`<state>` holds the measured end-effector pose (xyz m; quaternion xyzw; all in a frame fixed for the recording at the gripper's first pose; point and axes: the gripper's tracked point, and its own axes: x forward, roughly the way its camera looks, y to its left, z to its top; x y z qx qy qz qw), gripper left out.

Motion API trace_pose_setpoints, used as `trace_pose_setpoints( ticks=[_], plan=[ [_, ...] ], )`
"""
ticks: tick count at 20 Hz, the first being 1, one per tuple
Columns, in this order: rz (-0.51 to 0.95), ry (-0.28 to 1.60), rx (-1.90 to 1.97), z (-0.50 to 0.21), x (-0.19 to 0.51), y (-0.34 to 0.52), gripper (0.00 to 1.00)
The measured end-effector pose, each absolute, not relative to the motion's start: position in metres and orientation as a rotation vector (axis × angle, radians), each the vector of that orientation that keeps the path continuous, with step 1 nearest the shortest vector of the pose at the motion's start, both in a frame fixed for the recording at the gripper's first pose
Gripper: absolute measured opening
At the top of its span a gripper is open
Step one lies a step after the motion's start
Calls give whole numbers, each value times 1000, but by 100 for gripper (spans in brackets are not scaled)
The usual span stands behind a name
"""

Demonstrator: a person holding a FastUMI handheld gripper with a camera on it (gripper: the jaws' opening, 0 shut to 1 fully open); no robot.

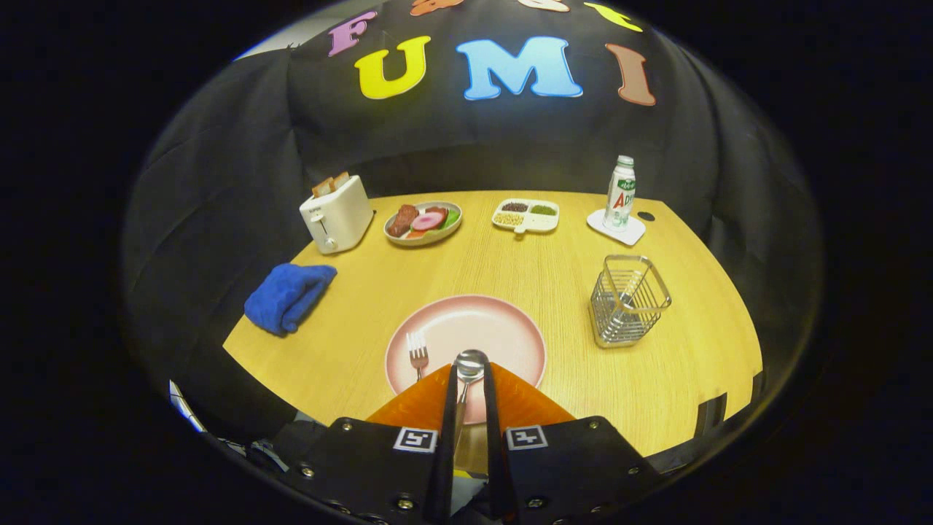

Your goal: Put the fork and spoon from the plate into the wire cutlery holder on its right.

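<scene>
Spoon (469, 375) between the two fingers of the hand-held gripper (470, 370) — bowl at the fingertips, handle running back toward the gripper body, long axis in line with the fingers. Fingers stand narrow, close along both sides of the handle; whether both actually press on it, I cannot tell. Whether the spoon is lifted off the plate or lying on it, I cannot tell either.

Plate (503, 328), pink, round, lies on the worktop (554, 270) just ahead of and partly under the fingers. Fork (418, 354) rests on the plate just left of the fingers, tines pointing away from the gripper, handle toward it, roughly parallel to the spoon.

Holder (629, 299) — wire, square, upright — stands right of the plate, apart from it.

Beyond the plate: blue cloth (289, 295) at the left, white toaster (337, 214) with bread in its slots, bowl of food (423, 222), divided tray (526, 216), and a bottle (620, 193) upright on a white coaster (617, 228) at the far right.
</scene>
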<state>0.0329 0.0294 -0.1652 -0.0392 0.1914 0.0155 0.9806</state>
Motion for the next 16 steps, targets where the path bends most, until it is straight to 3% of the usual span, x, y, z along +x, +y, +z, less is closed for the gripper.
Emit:
trace_pose_setpoints(
  ticks=[16],
  plan=[
    [-4, 671, -3, -250, 33, 37, 20]
  ],
)
